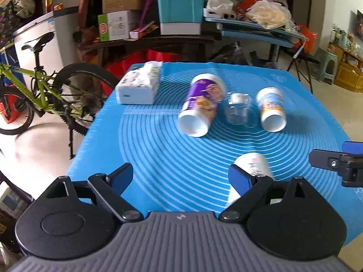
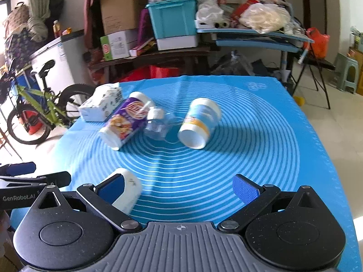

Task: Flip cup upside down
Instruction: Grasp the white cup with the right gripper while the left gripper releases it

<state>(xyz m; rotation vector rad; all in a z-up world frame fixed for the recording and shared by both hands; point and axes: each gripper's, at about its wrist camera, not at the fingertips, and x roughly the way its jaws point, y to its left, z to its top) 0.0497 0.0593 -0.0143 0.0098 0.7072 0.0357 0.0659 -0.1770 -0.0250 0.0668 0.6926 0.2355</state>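
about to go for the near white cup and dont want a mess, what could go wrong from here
1. The near white cup lies on its side by the left gripper and right gripper, both open; a nudge could roll it off the blue mat's near edge.
2. The purple cup, clear plastic cup and blue-and-yellow cup lie close together, so reaching past may scatter them.
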